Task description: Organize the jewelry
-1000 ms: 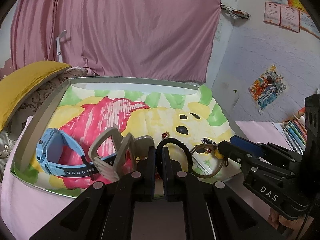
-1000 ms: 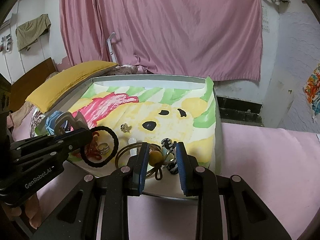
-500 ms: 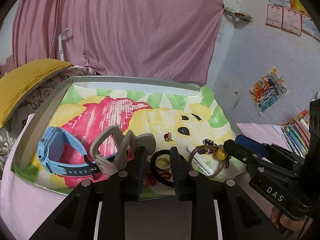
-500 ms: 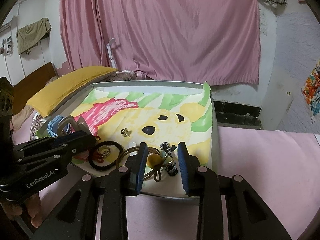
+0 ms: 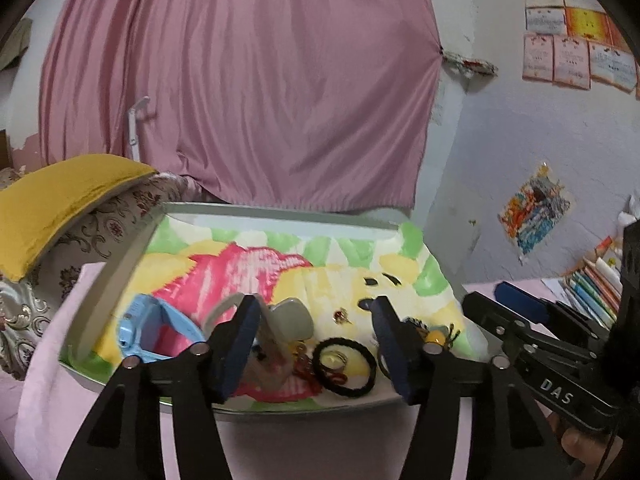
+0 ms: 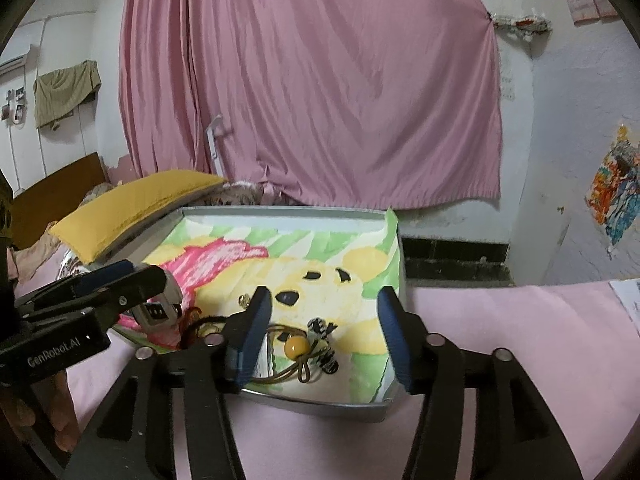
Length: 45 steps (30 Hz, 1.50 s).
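**Both grippers wide open over the jewelry tray**

On your left gripper (image 6: 72,320), seen from the right wrist view, you can read "GenRobot.AI" on the black body. On your right gripper (image 5: 520,328), seen from the left wrist view, the letters "DAS" are printed in white. The papers on the wall (image 5: 576,56) carry text, but it is too small to read.

Your left gripper (image 5: 316,344) has its blue-padded fingers spread far apart and holds nothing — the black hair tie (image 5: 345,366) lies on the tray between them, with a small ring (image 5: 334,360) inside its loop. Your right gripper (image 6: 324,336) is also spread wide and grips nothing; between its fingers lie the brown cord with the yellow bead (image 6: 297,345) and a black-and-white striped piece (image 6: 320,326).

All the jewelry sits at the near end of the metal tray (image 5: 120,280), on the painted paper lining. The blue watch (image 5: 152,332) is at the near left, beside a grey clip (image 5: 292,316). A small red-stoned stud (image 5: 341,315) lies apart, further in.

The left finger (image 5: 236,352) covers part of the clip and some red-orange pieces (image 5: 304,364), perhaps a beaded item — the blur does not let you tell. The yellow bead (image 5: 435,336) is half hidden behind the right finger (image 5: 394,352).
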Tool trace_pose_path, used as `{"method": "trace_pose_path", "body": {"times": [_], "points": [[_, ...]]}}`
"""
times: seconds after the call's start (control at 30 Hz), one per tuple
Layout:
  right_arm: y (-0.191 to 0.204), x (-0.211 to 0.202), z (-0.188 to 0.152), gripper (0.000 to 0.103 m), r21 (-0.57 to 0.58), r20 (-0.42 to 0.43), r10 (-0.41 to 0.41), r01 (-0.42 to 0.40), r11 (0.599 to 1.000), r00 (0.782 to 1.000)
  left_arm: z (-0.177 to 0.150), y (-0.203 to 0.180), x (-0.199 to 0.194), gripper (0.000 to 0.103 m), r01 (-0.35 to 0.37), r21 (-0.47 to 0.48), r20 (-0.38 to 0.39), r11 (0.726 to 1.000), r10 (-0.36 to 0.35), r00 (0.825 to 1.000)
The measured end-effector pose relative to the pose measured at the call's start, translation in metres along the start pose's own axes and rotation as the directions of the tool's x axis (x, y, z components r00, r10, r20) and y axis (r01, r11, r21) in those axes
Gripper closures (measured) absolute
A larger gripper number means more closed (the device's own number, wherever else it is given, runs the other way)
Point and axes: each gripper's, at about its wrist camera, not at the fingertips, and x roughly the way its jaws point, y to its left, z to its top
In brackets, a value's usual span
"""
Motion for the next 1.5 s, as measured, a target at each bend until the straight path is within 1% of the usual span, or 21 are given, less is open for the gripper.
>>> {"method": "trace_pose_path", "body": {"times": [0.1, 0.13, 0.2, 0.23, 0.3, 0.4, 0.63, 0.73, 0.97, 1.17, 1.5], "points": [[0.001, -0.008, 0.002, 0.032, -0.001, 0.038, -0.003, 0.003, 1.000, 0.999, 0.002, 0.005, -0.006, 0.042, -0.023, -0.005, 0.019, 1.000, 0.023, 1.000], [0.001, -0.011, 0.003, 0.029, -0.004, 0.052, -0.006, 0.006, 1.000, 0.999, 0.002, 0.007, -0.008, 0.039, -0.030, -0.004, 0.025, 1.000, 0.030, 0.999], [0.003, -0.016, 0.004, 0.021, -0.009, 0.074, -0.002, 0.003, 1.000, 0.997, 0.002, 0.011, -0.013, 0.027, -0.044, -0.007, 0.038, 0.999, 0.044, 0.998], [0.004, -0.019, 0.004, 0.020, -0.011, 0.085, 0.002, -0.001, 1.000, 0.996, 0.002, 0.013, -0.016, 0.023, -0.048, -0.009, 0.044, 0.999, 0.048, 0.998], [0.006, -0.023, 0.005, 0.015, -0.019, 0.104, 0.010, -0.008, 1.000, 0.994, 0.001, 0.018, -0.024, 0.011, -0.060, -0.019, 0.066, 0.998, 0.061, 0.996], [0.008, -0.030, 0.004, 0.012, -0.025, 0.124, 0.025, -0.022, 0.999, 0.992, 0.000, 0.023, -0.034, 0.002, -0.070, -0.029, 0.091, 0.997, 0.072, 0.993], [0.013, -0.048, 0.002, 0.008, -0.026, 0.174, 0.048, -0.044, 0.999, 0.984, -0.005, 0.033, -0.054, 0.001, -0.087, -0.036, 0.123, 0.996, 0.091, 0.988], [0.015, -0.056, 0.000, 0.003, -0.023, 0.186, 0.052, -0.048, 0.999, 0.981, -0.008, 0.035, -0.063, 0.001, -0.089, -0.037, 0.133, 0.995, 0.093, 0.987], [0.026, -0.078, -0.007, 0.002, -0.028, 0.206, 0.063, -0.058, 0.998, 0.976, -0.014, 0.039, -0.084, 0.001, -0.099, -0.030, 0.155, 0.995, 0.102, 0.983], [0.040, -0.098, -0.020, 0.002, -0.081, 0.228, 0.054, -0.036, 0.996, 0.972, -0.020, 0.044, -0.102, 0.001, -0.105, -0.040, 0.162, 0.994, 0.110, 0.981], [0.049, -0.134, -0.033, 0.002, -0.074, 0.225, 0.077, -0.062, 0.995, 0.971, -0.035, 0.053, -0.132, 0.001, -0.114, -0.044, 0.175, 0.993, 0.120, 0.977]]}}
